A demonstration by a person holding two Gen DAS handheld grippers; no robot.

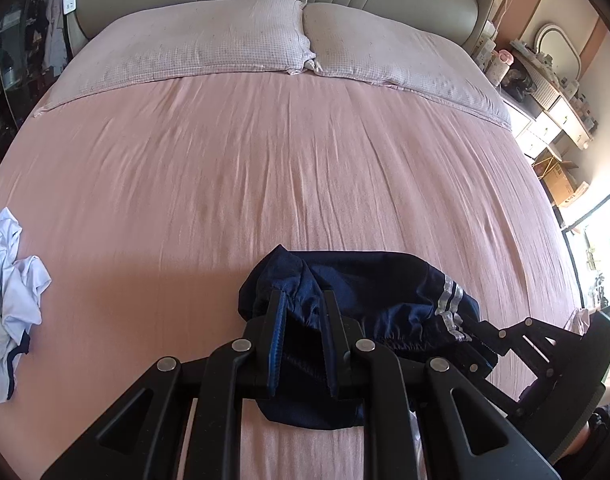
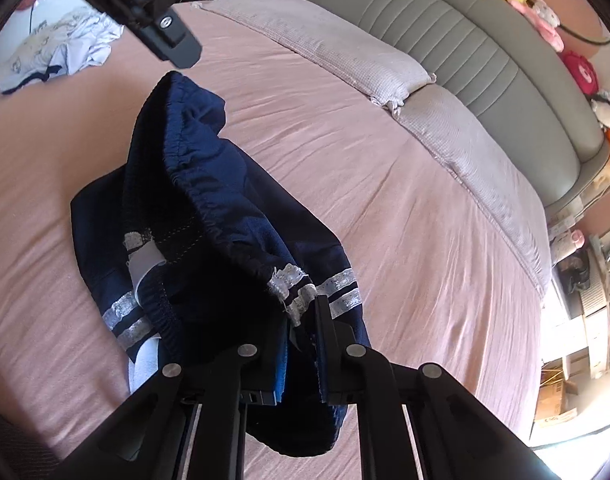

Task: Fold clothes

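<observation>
Two grippers share one pair of navy shorts (image 1: 357, 292): the left gripper (image 1: 303, 300) has its jaws clamped on bunched fabric at one end of the elastic waistband, the right gripper (image 2: 303, 312) pinches the other end by the white side stripes. Light, limp and slightly slick, the cloth sags onto the pink bed sheet (image 1: 265, 160); gripping the thick gathered waistband looks surest. Farther off lie a crumpled white garment (image 1: 9, 280) and pillows (image 1: 209, 36).

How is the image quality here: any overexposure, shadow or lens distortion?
Left wrist view: fisheye bows the pink bedsheet; the window at right is blown out; shadow covers the near bed. Right wrist view: glare at lower right; the navy striped shorts stay dark but sharp.
</observation>
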